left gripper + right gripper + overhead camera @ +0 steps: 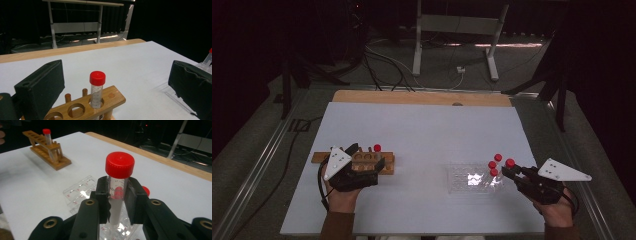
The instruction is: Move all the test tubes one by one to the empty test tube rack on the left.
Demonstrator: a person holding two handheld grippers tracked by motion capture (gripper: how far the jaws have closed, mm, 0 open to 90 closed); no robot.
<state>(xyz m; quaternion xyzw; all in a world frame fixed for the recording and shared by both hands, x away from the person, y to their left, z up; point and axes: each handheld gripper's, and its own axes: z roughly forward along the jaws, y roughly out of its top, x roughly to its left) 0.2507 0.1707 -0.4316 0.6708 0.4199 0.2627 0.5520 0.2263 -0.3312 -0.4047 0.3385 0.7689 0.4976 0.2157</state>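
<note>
My right gripper (117, 195) is shut on a clear tube with a red cap (119, 165), held upright just above the clear plastic rack (80, 192). From above, the same gripper (511, 172) sits at the rack's right end (462, 179), where three other red-capped tubes (495, 164) stand. A wooden rack (384, 162) lies at the left with one red-capped tube (377, 148) in its end hole. My left gripper (367, 157) is open, its jaws straddling that wooden rack (110, 97), and the tube (97, 88) stands between them untouched.
The white table top (422, 135) has a wooden strip (422, 97) along its far edge. A metal frame on legs (457, 30) and loose cables (387, 65) lie on the floor beyond. Dark surroundings on both sides.
</note>
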